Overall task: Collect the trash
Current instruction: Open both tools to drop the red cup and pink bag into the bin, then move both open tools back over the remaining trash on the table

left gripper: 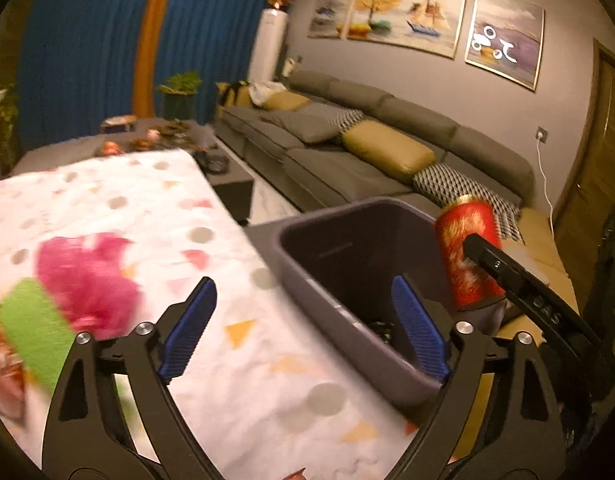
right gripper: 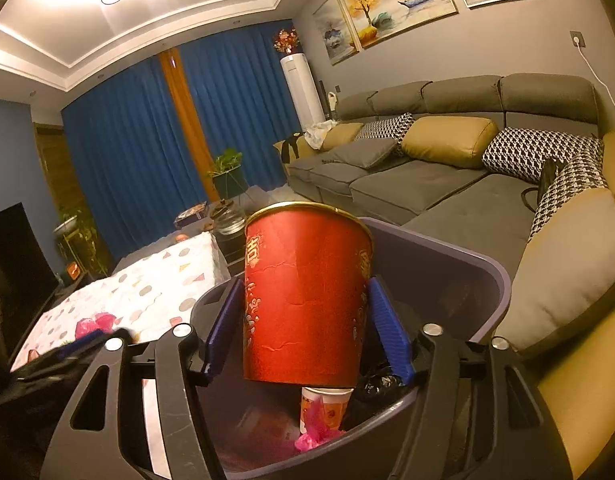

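Note:
A red paper cup (right gripper: 307, 300) stands upright between the blue pads of my right gripper (right gripper: 305, 284), which is shut on its sides, above the open grey bin (right gripper: 467, 256). Inside the bin lie a small white cup (right gripper: 327, 404), a pink bag (right gripper: 315, 436) and something black. In the left wrist view the same red paper cup (left gripper: 455, 280) hovers over the grey bin (left gripper: 347, 208). My left gripper (left gripper: 303, 284) is open and empty over the bin's near rim and the patterned tablecloth (left gripper: 147, 208). Crumpled pink trash (left gripper: 87, 276) and a green piece (left gripper: 31, 320) lie blurred on the cloth.
A long grey sofa (right gripper: 427, 184) with yellow and patterned cushions runs behind and right of the bin. A dark coffee table (left gripper: 231, 184) with small items stands beyond the cloth-covered table. Blue curtains and a potted plant (right gripper: 227, 168) are at the far wall.

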